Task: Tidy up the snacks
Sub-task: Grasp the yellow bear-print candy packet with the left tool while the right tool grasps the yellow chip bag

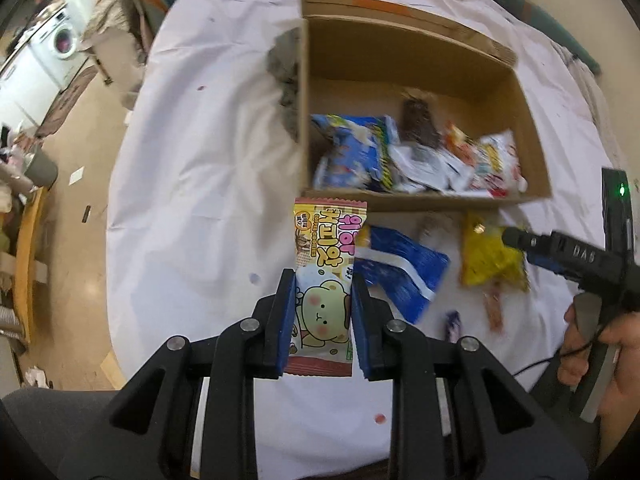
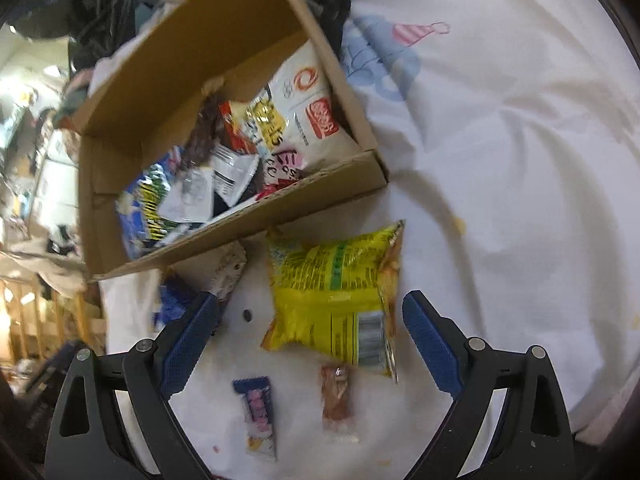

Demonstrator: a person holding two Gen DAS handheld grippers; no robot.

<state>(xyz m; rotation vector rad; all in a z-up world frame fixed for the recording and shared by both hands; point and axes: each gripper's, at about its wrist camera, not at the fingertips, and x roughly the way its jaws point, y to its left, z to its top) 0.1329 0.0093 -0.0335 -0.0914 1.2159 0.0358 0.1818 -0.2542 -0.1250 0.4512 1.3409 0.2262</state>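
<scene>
My left gripper [image 1: 323, 280] is shut on a bear-print wafer packet [image 1: 326, 276], lifted above the white sheet just in front of the cardboard box [image 1: 424, 196]. The box [image 2: 316, 196] holds several snack packs. In the right wrist view my right gripper [image 2: 310, 300] stands open, hovering over a yellow snack bag [image 2: 332, 300] that lies between its fingers without contact. A small blue bar [image 2: 258, 412] and a brown bar [image 2: 337, 400] lie nearer the camera. A blue packet [image 1: 404, 268] and the yellow bag [image 1: 492, 260] lie on the sheet beside the held packet.
A white sheet [image 1: 200, 160] covers the work surface, with its left edge dropping to the floor [image 1: 80, 120]. A dark crumpled thing [image 1: 286, 84] sits against the box's left wall. A person's hand [image 1: 600, 344] holds the right gripper's handle at the right.
</scene>
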